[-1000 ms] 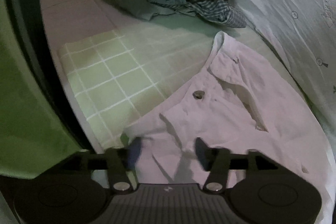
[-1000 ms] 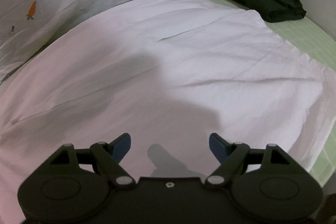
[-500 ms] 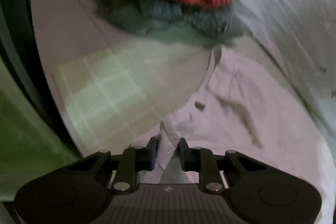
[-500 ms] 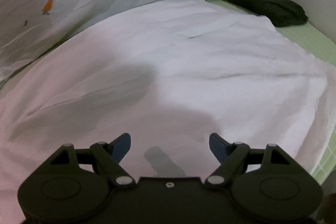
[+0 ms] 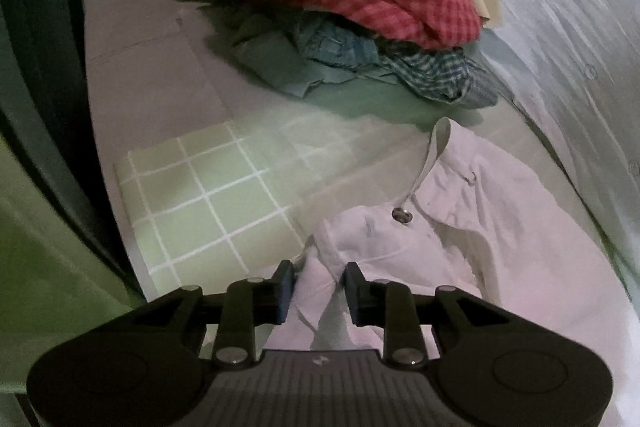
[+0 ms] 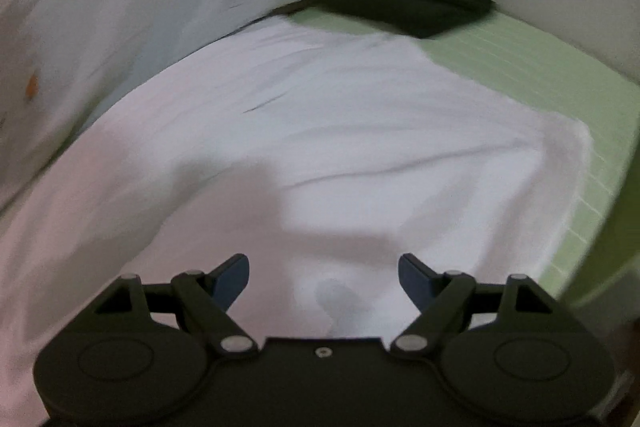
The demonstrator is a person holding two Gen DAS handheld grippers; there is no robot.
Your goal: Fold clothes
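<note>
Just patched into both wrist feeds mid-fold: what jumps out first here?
The white shirt spread over the green checked sheet dominates both views; a bunch of its fabric sits between the left gripper fingers, whose jaws are opening slightly. Behind it, a heap of unfolded clothes in red check, blue and cream. The right gripper hovers open over the shirt's plain back, with a dark garment at the far edge.

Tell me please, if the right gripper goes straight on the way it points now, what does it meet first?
Most likely the white garment spread on the bed: it fills the view ahead of the open right gripper. The dark folded cloth lies farther off; depth is uncertain.
</note>
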